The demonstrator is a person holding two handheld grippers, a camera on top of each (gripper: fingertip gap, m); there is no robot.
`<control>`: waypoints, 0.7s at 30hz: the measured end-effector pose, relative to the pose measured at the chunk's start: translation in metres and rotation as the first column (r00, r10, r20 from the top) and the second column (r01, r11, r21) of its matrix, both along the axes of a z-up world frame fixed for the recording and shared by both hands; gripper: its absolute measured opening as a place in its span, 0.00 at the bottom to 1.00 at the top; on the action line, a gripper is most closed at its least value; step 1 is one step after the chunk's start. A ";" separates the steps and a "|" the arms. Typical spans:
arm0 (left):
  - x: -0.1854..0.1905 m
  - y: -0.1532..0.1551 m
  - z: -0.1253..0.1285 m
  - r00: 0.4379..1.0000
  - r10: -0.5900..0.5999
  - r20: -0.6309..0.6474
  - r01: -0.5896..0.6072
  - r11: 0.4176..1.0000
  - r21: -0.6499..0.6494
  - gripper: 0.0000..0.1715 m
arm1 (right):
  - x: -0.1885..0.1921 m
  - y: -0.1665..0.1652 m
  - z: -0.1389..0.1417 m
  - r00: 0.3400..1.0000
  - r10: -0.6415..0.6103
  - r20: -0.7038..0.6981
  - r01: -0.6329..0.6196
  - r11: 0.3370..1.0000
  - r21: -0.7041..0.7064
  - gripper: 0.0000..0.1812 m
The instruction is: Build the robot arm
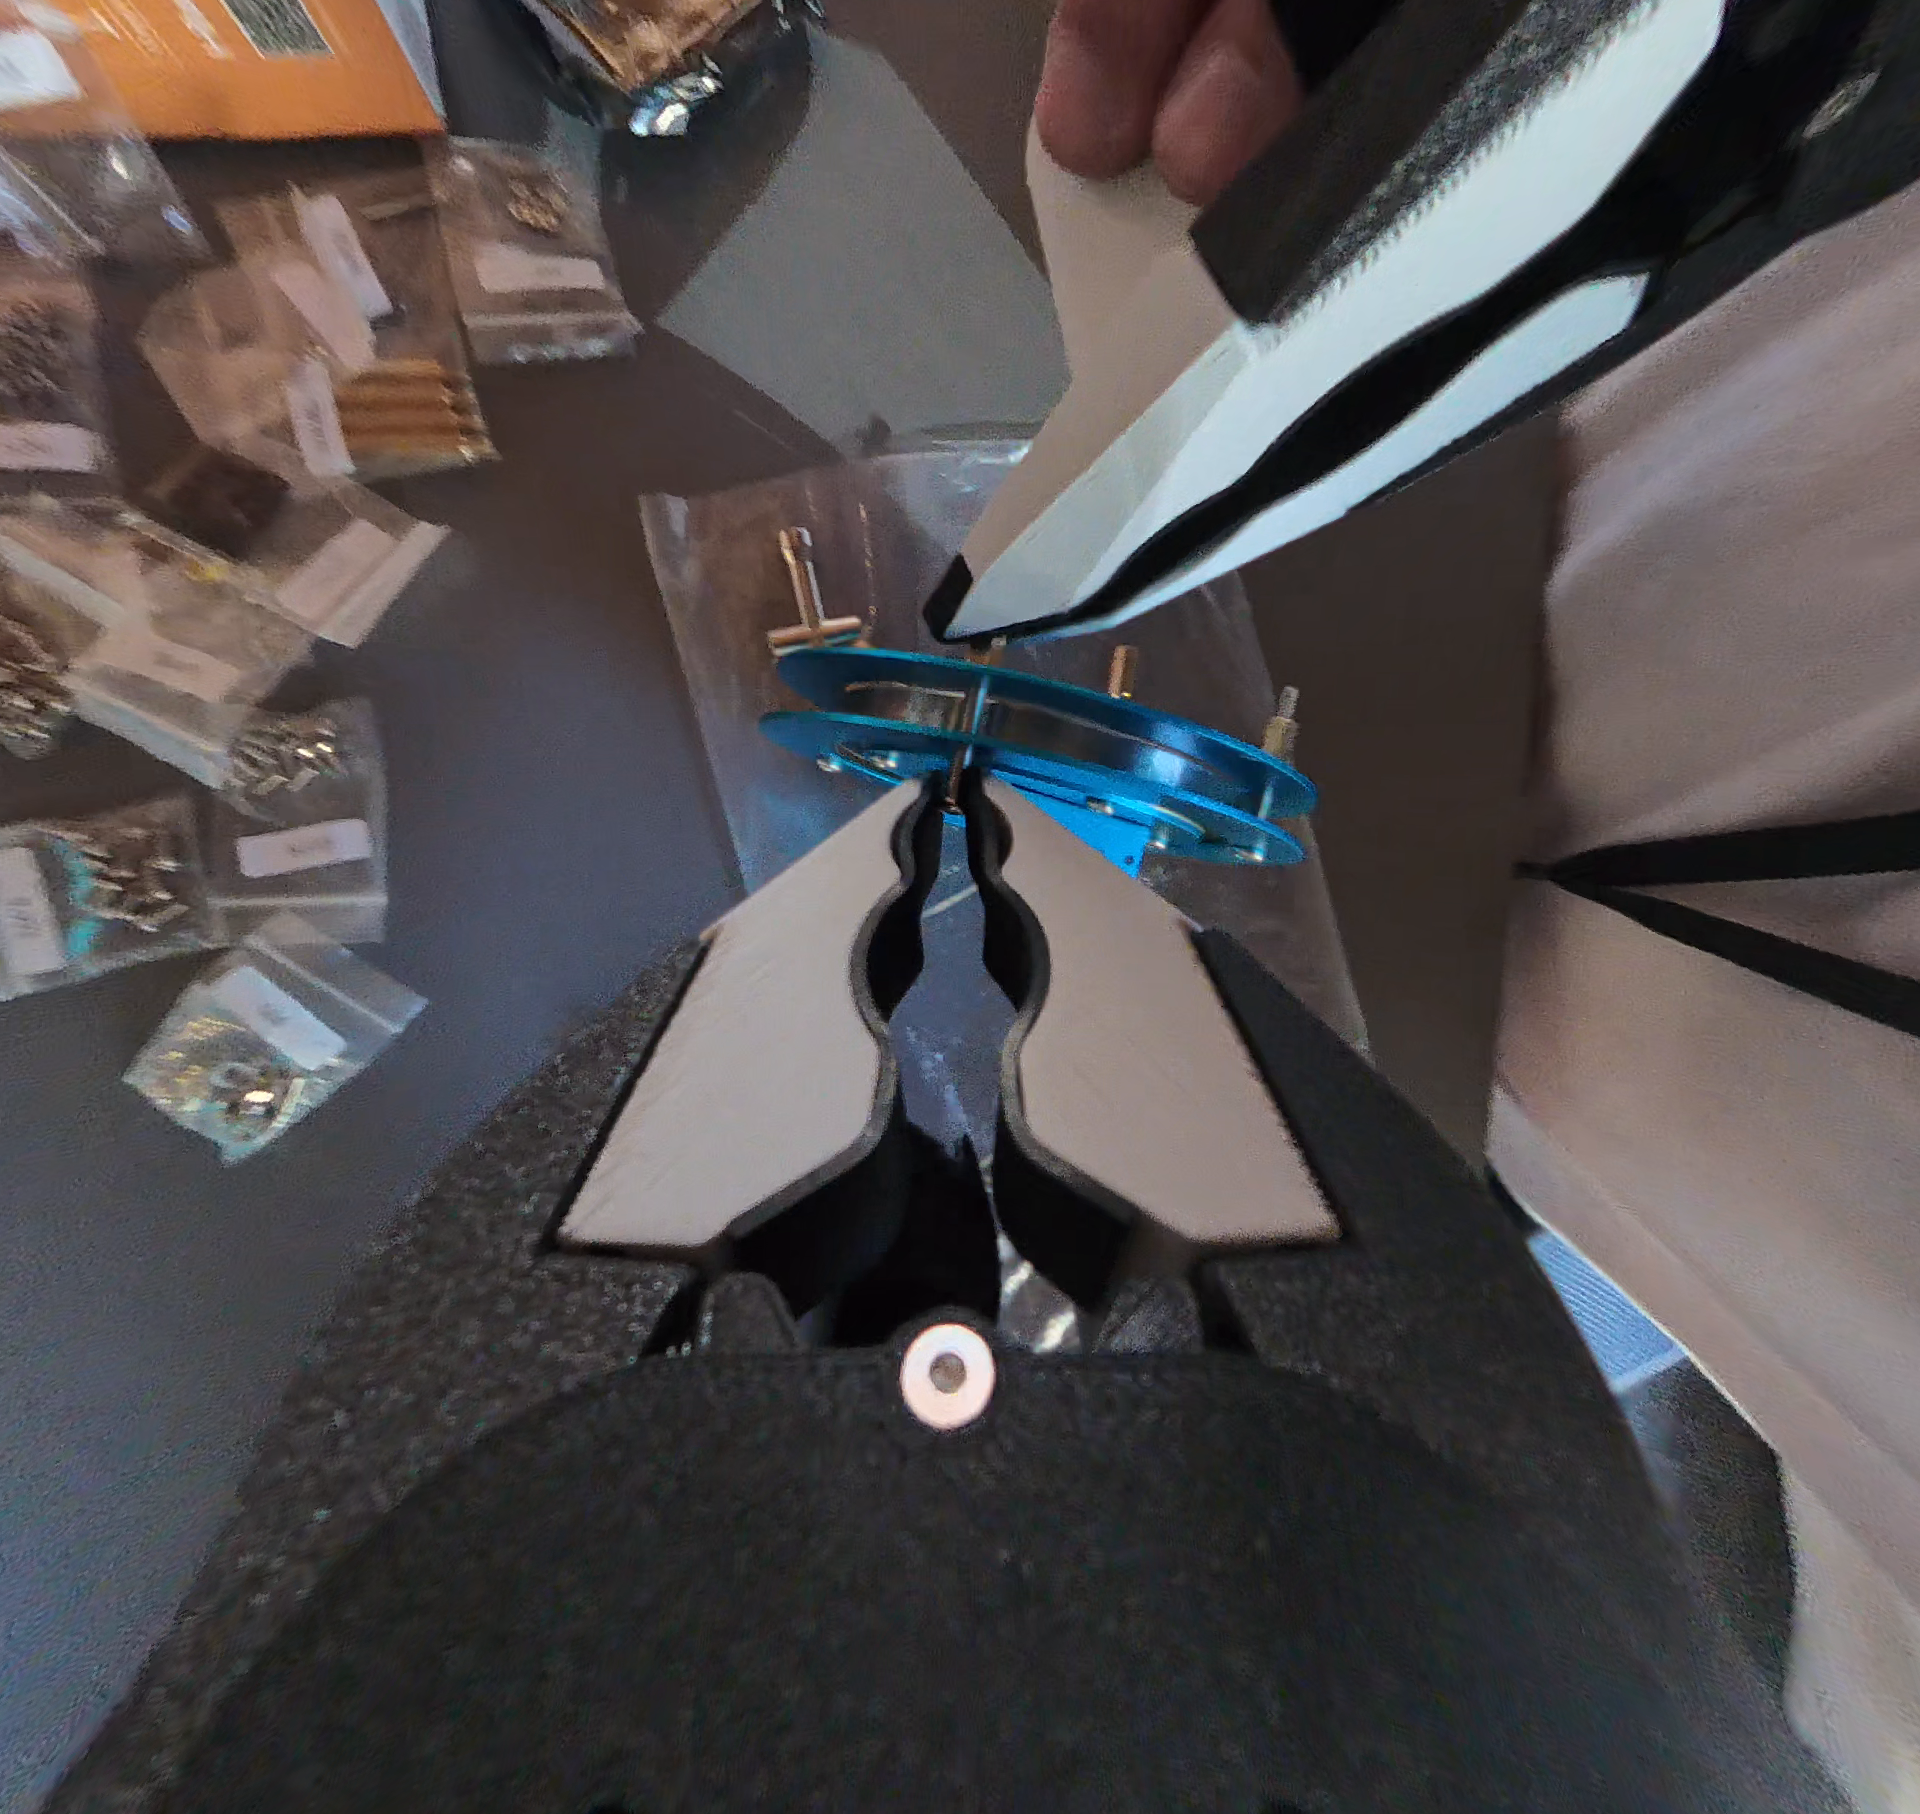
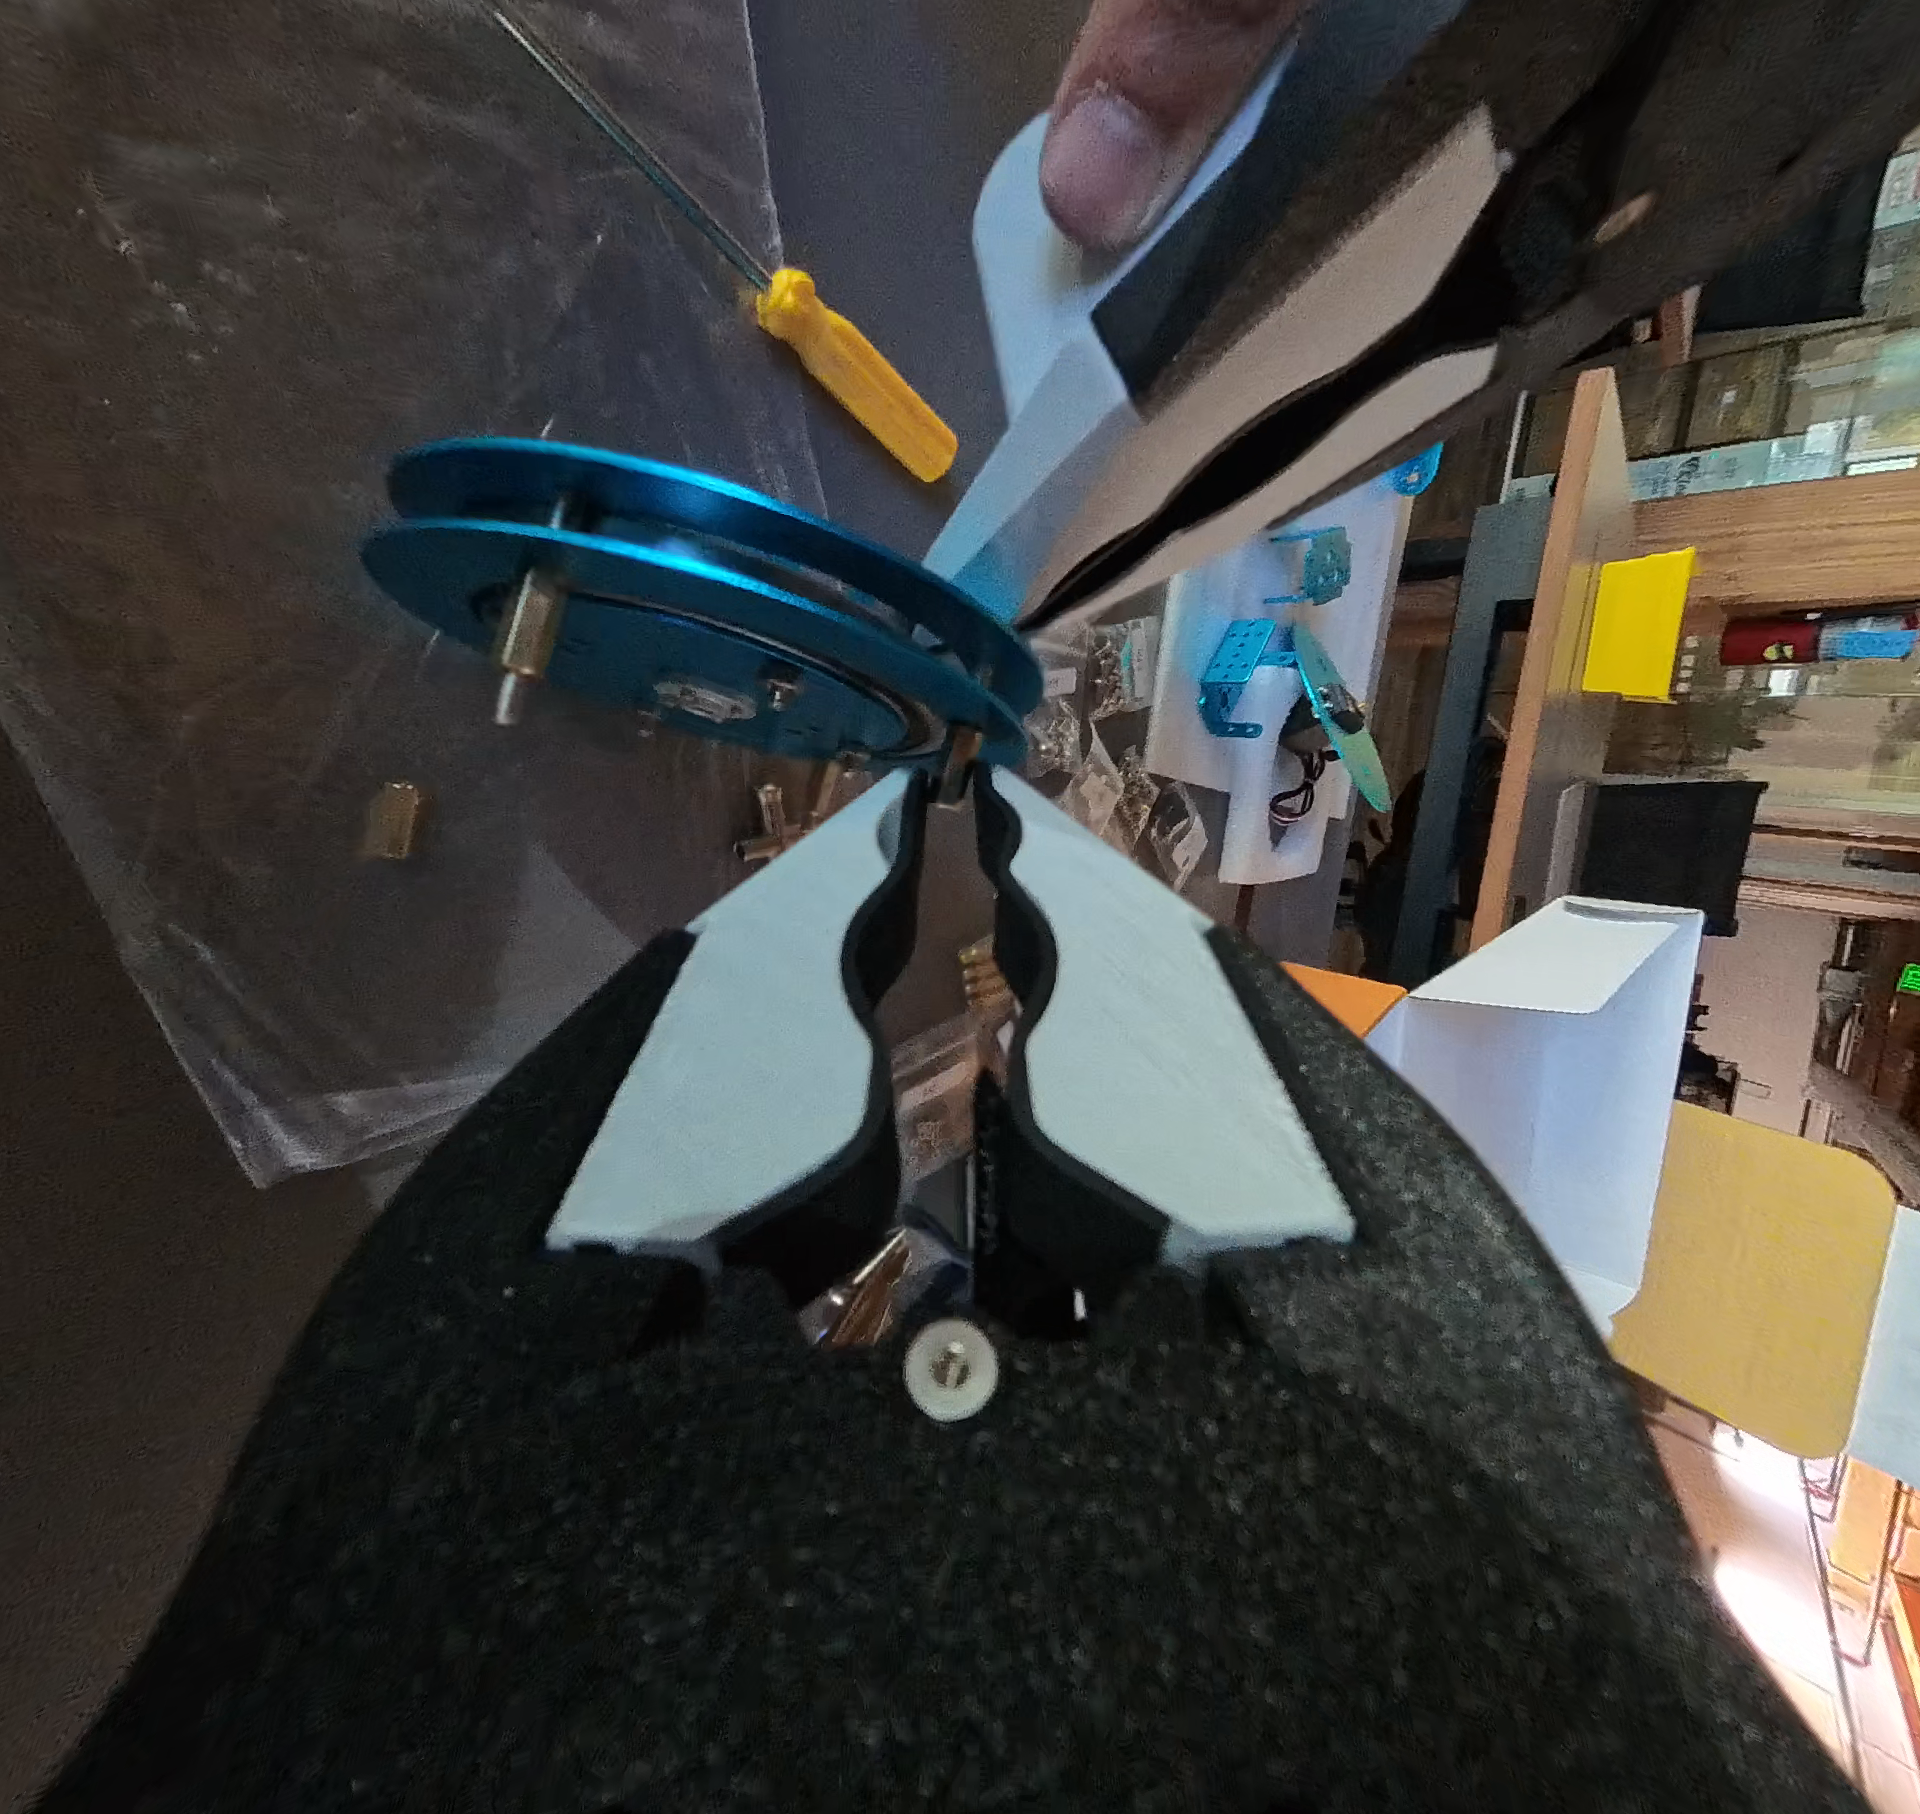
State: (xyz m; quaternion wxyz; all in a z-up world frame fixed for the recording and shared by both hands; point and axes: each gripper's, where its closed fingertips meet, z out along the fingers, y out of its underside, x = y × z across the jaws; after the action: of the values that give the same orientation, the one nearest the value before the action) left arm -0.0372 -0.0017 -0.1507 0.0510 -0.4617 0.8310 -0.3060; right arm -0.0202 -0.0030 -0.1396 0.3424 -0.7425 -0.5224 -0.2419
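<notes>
Left tongs (image 1: pixel 951 796): pinched narrow on a brass post under the blue disc assembly (image 1: pixel 1039 756), steadying it.
Right tongs (image 2: pixel 948 788): clamped on the same post's opposite end, bracing the discs above the clear sheet (image 2: pixel 312 621).

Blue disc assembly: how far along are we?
Done: two blue discs are stacked, joined by brass standoffs. In hand: left tool and right tool are shut on opposite ends of one rim post. Possibly left: a loose standoff on the clear sheet; yellow screwdriver lies unused.
</notes>
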 end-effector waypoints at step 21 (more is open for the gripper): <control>-0.002 -0.004 0.005 0.830 -0.346 0.437 -0.040 0.745 0.666 0.01 | -0.018 -0.011 -0.003 0.797 -0.249 -0.550 -0.028 0.894 -0.446 0.02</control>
State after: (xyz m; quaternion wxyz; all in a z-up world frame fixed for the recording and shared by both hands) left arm -0.0389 -0.0056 -0.1462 0.4106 -0.2374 0.8725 -0.1174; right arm -0.0381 -0.0137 -0.1428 0.2998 -0.8673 -0.3833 0.1047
